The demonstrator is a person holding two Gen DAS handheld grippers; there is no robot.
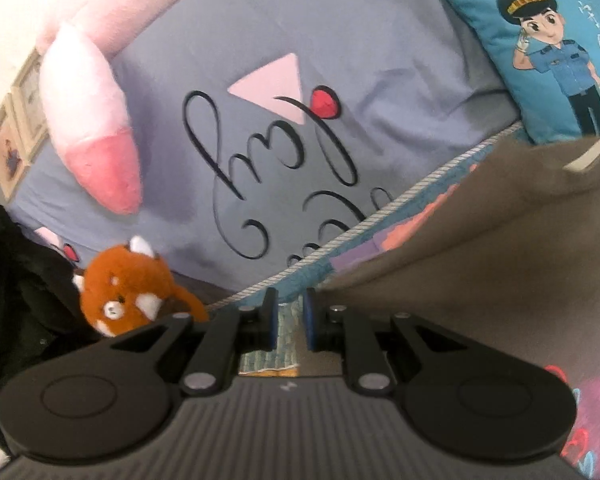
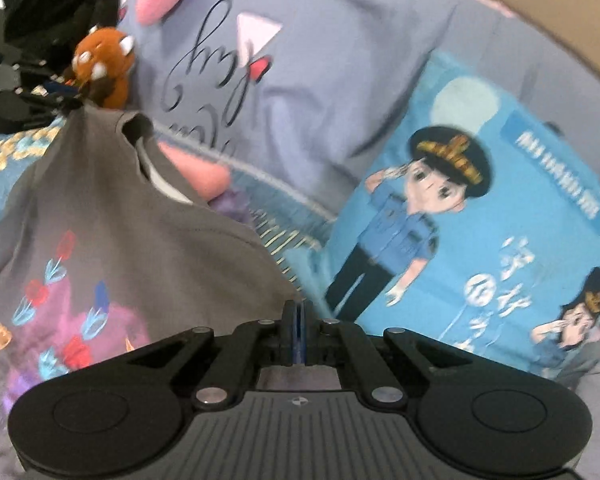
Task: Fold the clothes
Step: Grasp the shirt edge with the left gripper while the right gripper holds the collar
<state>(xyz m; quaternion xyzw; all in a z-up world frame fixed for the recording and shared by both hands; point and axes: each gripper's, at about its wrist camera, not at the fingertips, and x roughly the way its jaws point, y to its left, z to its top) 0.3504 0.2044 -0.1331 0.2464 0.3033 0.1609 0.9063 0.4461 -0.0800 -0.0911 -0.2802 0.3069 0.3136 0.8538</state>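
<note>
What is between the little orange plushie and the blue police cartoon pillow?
The big grey-blue pillow with curly black writing lies between the orange plushie and the blue cartoon pillow. Both wrist views show it.

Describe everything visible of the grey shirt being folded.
The grey shirt is soft knit fabric with a tulip print in red, blue and orange over a purple patch. Its neckline shows a pale inner band. It is lifted into a tent: one corner is pulled up towards the left gripper, and the right gripper pinches its near edge. It hangs above the patterned bedspread.
</note>
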